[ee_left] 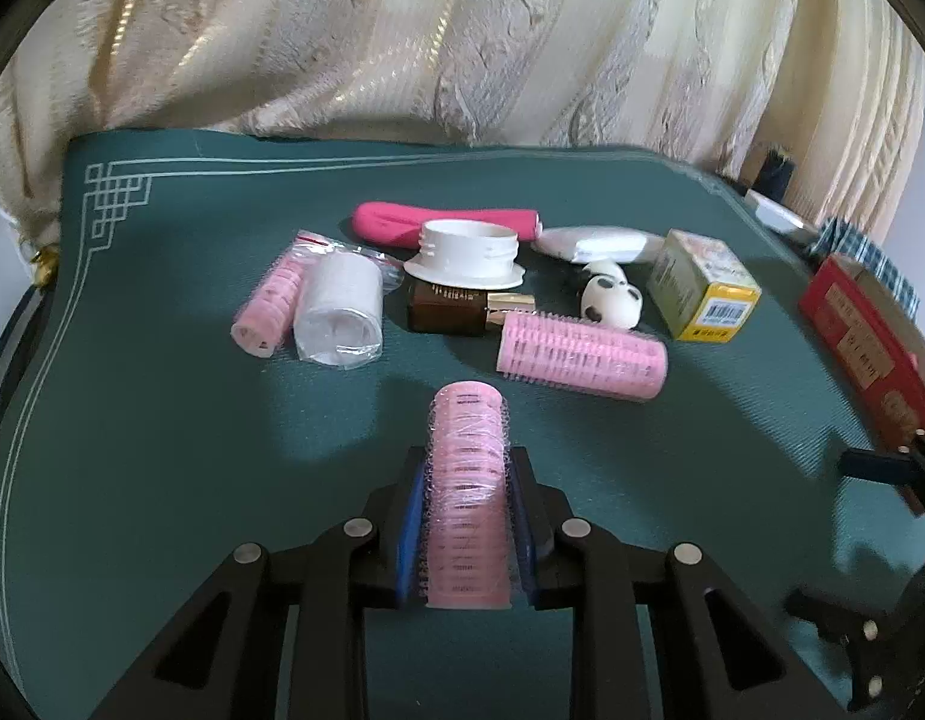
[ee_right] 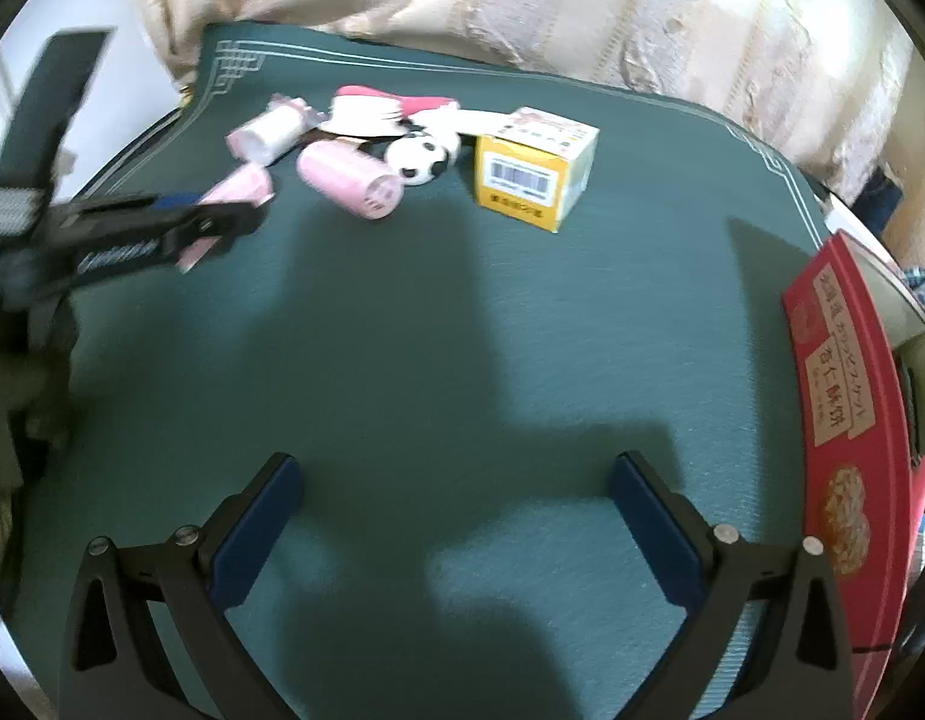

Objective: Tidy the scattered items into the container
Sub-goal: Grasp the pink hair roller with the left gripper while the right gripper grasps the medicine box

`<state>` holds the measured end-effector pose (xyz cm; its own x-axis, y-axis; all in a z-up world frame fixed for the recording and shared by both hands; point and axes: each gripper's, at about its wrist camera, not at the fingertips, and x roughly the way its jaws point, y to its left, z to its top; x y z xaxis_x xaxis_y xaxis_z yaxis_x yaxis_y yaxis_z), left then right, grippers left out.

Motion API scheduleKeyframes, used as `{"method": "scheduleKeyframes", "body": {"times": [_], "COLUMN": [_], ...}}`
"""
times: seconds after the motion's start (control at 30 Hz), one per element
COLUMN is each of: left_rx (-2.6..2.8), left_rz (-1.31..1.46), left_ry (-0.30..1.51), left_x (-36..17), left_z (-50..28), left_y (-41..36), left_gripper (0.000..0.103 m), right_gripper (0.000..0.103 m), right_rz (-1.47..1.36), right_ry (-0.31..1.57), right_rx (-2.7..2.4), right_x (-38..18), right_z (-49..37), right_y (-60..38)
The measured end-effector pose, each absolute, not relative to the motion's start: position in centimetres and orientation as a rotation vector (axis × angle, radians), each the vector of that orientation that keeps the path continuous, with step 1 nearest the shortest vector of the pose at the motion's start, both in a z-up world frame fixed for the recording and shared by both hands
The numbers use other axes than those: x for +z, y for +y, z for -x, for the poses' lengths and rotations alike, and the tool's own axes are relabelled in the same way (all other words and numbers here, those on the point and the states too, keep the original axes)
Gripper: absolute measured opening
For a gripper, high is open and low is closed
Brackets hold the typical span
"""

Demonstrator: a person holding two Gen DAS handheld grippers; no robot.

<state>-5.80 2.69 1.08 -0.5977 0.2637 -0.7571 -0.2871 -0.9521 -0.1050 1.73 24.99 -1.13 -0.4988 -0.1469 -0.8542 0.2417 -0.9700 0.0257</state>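
A pink hair roller [ee_left: 469, 498] is clamped in the left hand-held gripper [ee_left: 467, 531] above the table [ee_left: 162, 420]. The right hand-held gripper [ee_right: 453, 516] is spread apart, empty. Carrying toward the red box [ee_right: 846, 420] at three o'clock is judged next.

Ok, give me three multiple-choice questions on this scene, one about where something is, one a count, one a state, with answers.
1. Where is the red box?
A. right edge of the mat
B. mat's far left corner
C. on the yellow box

2. How many pink hair rollers show in the left wrist view?
A. one
B. three
C. five

3. The right gripper is:
A. shut on a bottle
B. open, empty
C. shut on a roller

Answers: A, it stands at the right edge. B, two lying, one held roller. B, jaws wide apart over bare mat.
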Motion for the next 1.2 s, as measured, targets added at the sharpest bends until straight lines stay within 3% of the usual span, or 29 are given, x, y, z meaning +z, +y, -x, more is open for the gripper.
{"method": "scheduleKeyframes", "body": {"times": [0.2, 0.7, 0.8, 0.83, 0.87, 1.2], "left_rx": [2.584, 2.561, 2.555, 2.553, 2.552, 2.564], "left_rz": [1.18, 1.169, 1.169, 1.17, 1.17, 1.167], "left_ry": [0.009, -0.029, -0.046, -0.05, -0.053, -0.054], "left_x": [1.3, 1.2, 1.2, 1.1, 1.1, 1.2], "left_z": [5.1, 4.9, 5.0, 5.0, 5.0, 5.0], "left_y": [2.6, 2.2, 2.0, 2.0, 1.9, 1.8], "left_gripper": [0.027, 0.027, 0.027, 0.027, 0.027, 0.027], "right_gripper": [0.101, 0.08, 0.065, 0.053, 0.048, 0.048], "right_rz": [-1.418, -1.44, -1.467, -1.477, -1.492, -1.357], "right_ry": [-0.082, -0.095, -0.104, -0.111, -0.118, -0.17], "right_rx": [-2.598, -2.777, -2.769, -2.759, -2.75, -2.807], "right_x": [1.0, 0.9, 0.4, 0.3, 0.1, 2.3], "right_z": [2.2, 10.4, 11.4, 11.5, 11.6, 8.5], "right_y": [26.4, 25.0, 25.1, 25.2, 25.3, 26.8]}}
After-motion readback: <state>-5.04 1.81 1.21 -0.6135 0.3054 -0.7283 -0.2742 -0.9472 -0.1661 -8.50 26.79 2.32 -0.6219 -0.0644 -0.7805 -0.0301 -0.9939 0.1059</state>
